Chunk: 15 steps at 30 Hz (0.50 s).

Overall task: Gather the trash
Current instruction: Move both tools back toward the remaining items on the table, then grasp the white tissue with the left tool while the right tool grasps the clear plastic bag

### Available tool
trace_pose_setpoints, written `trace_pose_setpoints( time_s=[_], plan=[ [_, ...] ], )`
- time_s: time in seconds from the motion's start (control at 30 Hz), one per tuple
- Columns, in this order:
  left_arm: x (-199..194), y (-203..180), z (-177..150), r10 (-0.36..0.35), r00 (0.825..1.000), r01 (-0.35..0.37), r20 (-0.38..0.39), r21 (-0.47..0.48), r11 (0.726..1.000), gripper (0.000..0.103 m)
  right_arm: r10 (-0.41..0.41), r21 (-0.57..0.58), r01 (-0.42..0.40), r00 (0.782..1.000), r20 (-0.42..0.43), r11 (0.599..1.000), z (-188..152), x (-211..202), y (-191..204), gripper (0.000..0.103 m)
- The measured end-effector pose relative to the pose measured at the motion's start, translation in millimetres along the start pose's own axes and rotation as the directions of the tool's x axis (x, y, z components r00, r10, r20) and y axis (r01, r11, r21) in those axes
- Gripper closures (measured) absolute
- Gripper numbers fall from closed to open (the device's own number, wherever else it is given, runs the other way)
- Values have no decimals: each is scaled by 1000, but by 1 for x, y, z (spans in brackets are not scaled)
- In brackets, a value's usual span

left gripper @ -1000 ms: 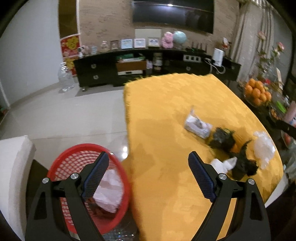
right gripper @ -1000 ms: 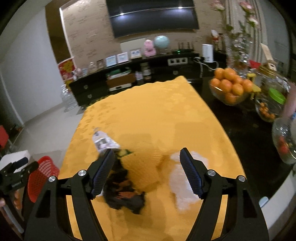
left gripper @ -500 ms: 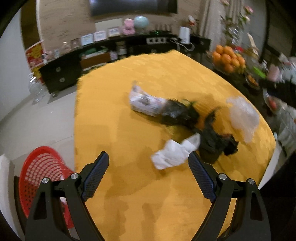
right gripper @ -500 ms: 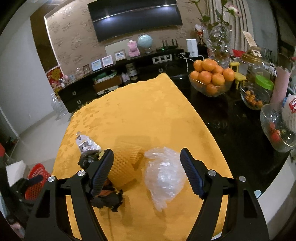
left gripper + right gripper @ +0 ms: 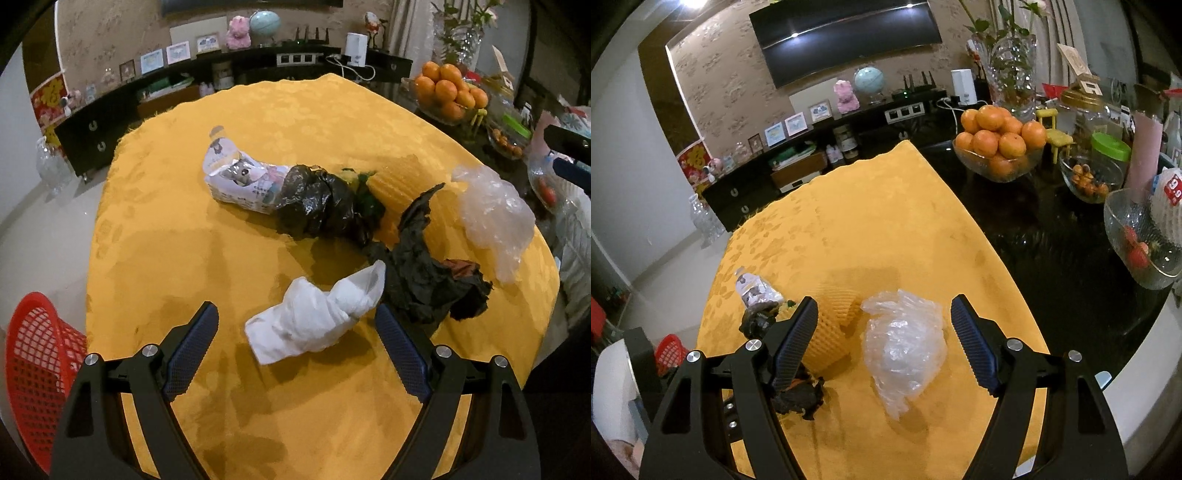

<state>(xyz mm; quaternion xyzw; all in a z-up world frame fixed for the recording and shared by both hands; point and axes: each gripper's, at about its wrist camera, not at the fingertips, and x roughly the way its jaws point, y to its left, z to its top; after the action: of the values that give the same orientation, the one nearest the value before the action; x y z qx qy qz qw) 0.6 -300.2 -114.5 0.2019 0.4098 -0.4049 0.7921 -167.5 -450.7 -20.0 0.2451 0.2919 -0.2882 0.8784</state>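
At the far left of the left wrist view, a red basket [image 5: 33,369] is cut off by the frame edge, so its inside cannot be made out; it sits below the edge of the yellow tablecloth [image 5: 177,258]. The left gripper [image 5: 297,350] is held with its jaws spread wide and nothing pinched. Just ahead of them, a crumpled white bag [image 5: 317,317] is laid on the cloth, its long axis running from lower left to upper right. Farther back, a printed packet [image 5: 240,177] is seen with its narrow end pointing up and left (its other end is hidden under a crumpled black bag [image 5: 321,206]). A second black bag [image 5: 428,273] is touched by the white bag's upper tip, and a clear plastic bag [image 5: 495,218] is found near the cloth's right edge.

In the right wrist view, the right gripper [image 5: 882,343] is likewise spread apart and empty. Part of the second black bag [image 5: 799,398] is hidden behind its left finger. A yellow foam net [image 5: 831,332] is laid just beside that finger. The clear plastic bag [image 5: 905,343] is framed between the fingers, its narrow end pointing toward the camera. A bowl of oranges [image 5: 1001,147] is set on the dark table [image 5: 1034,240] to the right.
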Motion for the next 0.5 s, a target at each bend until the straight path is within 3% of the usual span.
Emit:
trace_pose_setpoints(
  time_s=[0.07,0.17,0.3,0.5],
  plan=[
    [4,-2,1,-4,1000,4,-9,10,1000,39,1,4,-1,1000,-4,1000,0,2,-1,31],
    [8,-4,1,-12,1000,13,-19,11,1000,53,-4,13,4,1000,-8,1000,0,4,-5,31],
    [8,-2,2,-23,1000,23,-15,-4,1000,62,-9,31,10,1000,-16,999,0,6,-11,31],
    [-1,4,4,-22,1000,22,3,-12,1000,65,-28,43,29,999,-25,999,-2,12,-15,31]
  ],
)
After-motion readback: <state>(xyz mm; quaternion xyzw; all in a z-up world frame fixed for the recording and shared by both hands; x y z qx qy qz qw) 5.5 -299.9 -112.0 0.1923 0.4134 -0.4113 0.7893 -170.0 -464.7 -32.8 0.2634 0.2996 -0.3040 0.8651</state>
